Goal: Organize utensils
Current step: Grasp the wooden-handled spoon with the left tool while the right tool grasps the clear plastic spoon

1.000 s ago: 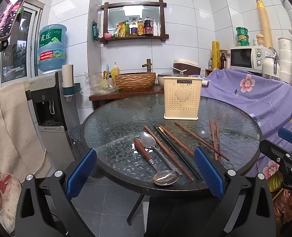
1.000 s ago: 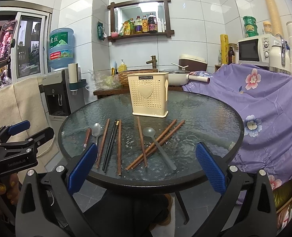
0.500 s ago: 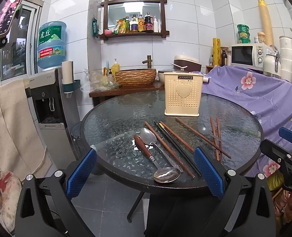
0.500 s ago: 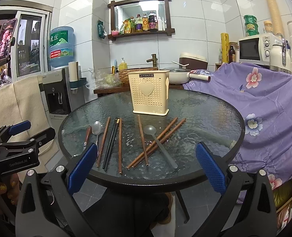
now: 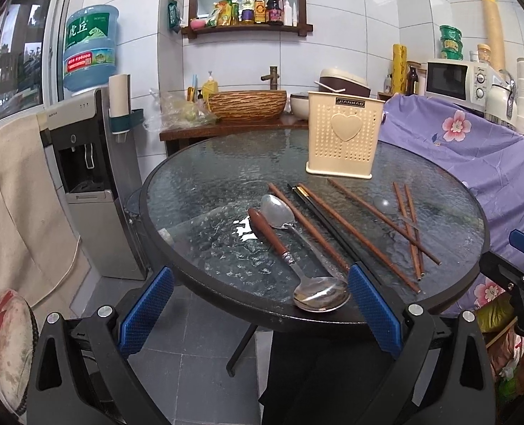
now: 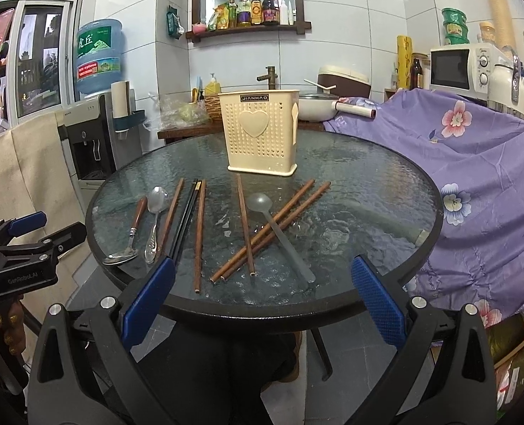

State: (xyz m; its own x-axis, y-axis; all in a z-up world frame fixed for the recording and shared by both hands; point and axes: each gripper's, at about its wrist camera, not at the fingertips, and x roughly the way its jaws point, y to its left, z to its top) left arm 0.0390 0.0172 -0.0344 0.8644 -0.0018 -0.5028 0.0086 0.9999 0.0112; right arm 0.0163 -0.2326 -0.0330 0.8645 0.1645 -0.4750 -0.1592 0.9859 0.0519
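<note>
- The utensils lie loose on the round glass table [image 6: 386, 191], toward its near edge; the cream holder [image 6: 262, 138] stands upright near the table's far edge, nothing visible sticking out of it.
- By the left edge I see a wooden-handled spoon [image 5: 279, 248] with its bowl at the near rim, and a steel spoon [image 5: 279, 209] just beside it, bowl pointing away.
- Next along lie brown chopsticks [image 6: 199, 233] and a black pair [image 6: 185, 219], all running near-to-far.
- Around the middle, more brown chopsticks cross each other under a translucent grey spoon [image 6: 276, 226].
- My left gripper [image 5: 260, 313] hangs off the near-left edge, jaws spread wide, holding nothing; its right pad sits in front of the wooden-handled spoon's bowl in that view.
- My right gripper [image 6: 262, 295] hovers at the near edge, jaws equally wide and empty.
- A hand [image 6: 3, 329] grips the left tool's handle.
- Purple floral cloth [image 6: 474, 163] drapes past the right edge.
</note>
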